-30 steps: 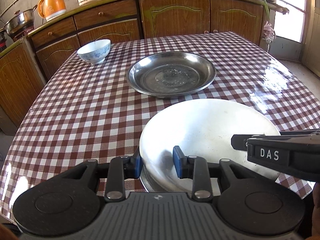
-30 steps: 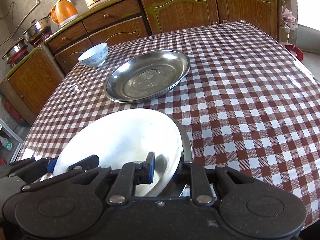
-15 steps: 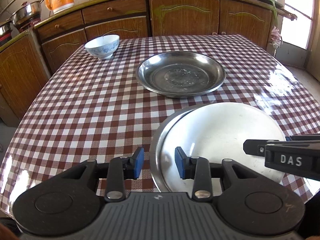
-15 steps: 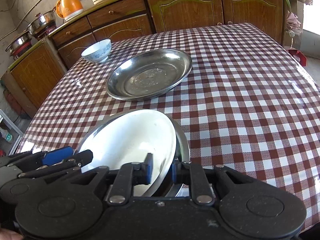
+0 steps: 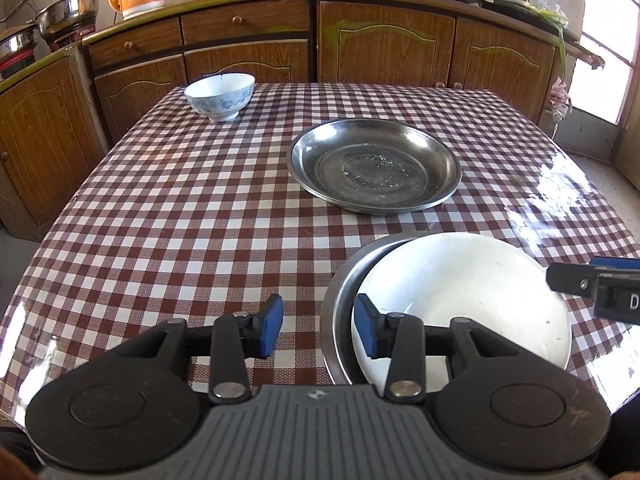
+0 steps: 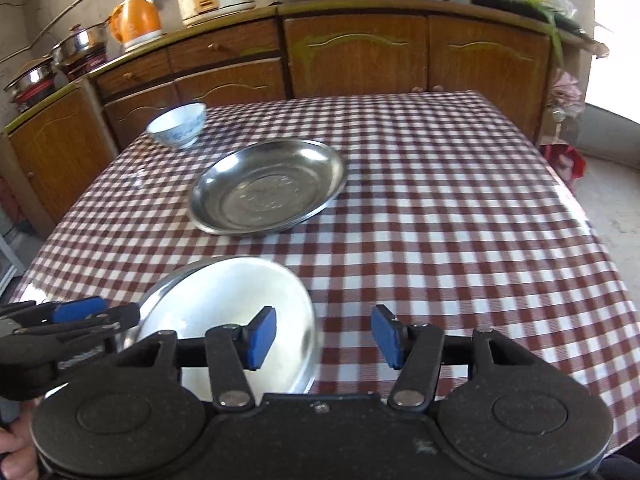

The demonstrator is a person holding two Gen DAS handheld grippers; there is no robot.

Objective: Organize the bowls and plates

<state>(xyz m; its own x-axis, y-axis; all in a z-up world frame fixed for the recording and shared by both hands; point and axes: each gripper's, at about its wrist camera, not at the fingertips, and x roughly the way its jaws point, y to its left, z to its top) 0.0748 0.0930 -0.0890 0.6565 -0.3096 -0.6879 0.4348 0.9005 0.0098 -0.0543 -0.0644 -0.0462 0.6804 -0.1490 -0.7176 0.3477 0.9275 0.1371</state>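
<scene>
Checked cloth covers your counter (image 5: 168, 200). From left to right: a blue-patterned bowl (image 5: 220, 95) stands at the far left corner; a steel plate (image 5: 374, 164) lies mid-counter, well apart from it; a white plate (image 5: 472, 292) rests inside a second steel dish (image 5: 340, 300) at the near edge. Your left gripper (image 5: 318, 330) is released, jaws opening astride the near rims of that pair, the pads clear of them. Your right gripper (image 6: 322, 336) is also released, jaws opening; the white plate's right edge lies between its pads, gripped by neither.
</scene>
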